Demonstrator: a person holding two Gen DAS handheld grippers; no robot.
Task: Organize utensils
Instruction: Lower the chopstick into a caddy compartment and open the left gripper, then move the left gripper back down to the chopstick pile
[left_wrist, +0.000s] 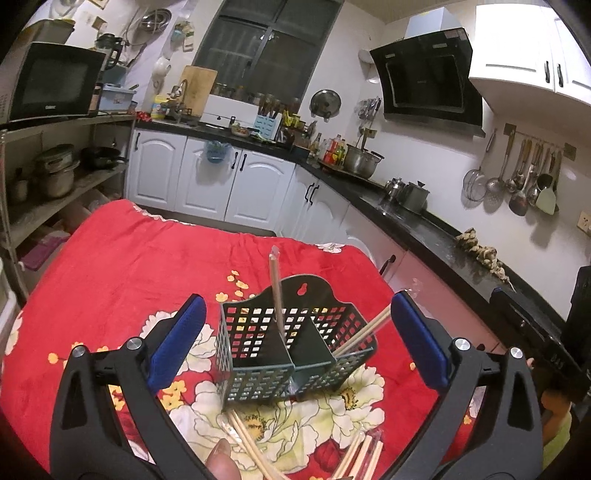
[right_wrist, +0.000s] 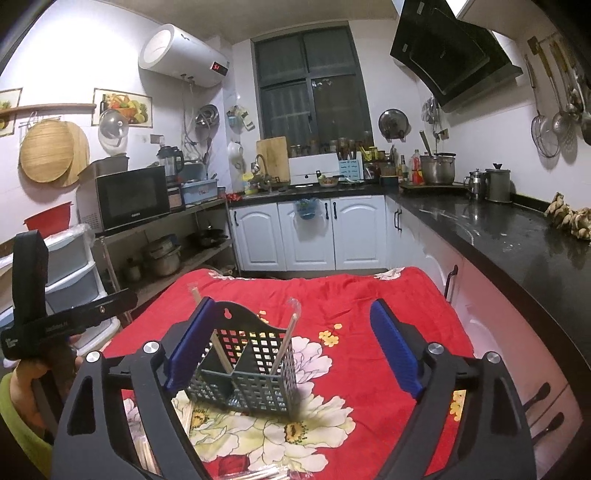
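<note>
Left wrist view, nearest first: loose chopsticks (left_wrist: 255, 448) lying on the cloth (left_wrist: 110, 266) just under the left gripper (left_wrist: 295, 343), more wrapped pairs (left_wrist: 364, 458) beside them to the right. Left gripper spread wide, gripping nothing, jaws flanking the caddy (left_wrist: 291, 350) without touching it. Beyond, caddy standing upright on the cloth, two compartments; one wrapped pair (left_wrist: 276, 291) upright in the left compartment, another pair (left_wrist: 364, 334) leaning out of the right one.

Right wrist view: right gripper (right_wrist: 291, 347) likewise released and empty, caddy (right_wrist: 243, 373) just ahead between the jaws, more chopsticks (right_wrist: 258, 474) at the lower edge.

Judged partway: two pairs stowed, several left on the cloth, exact count unclear. Farther off, counter (right_wrist: 517, 236) and cabinets (right_wrist: 306, 232), no part of the job.
</note>
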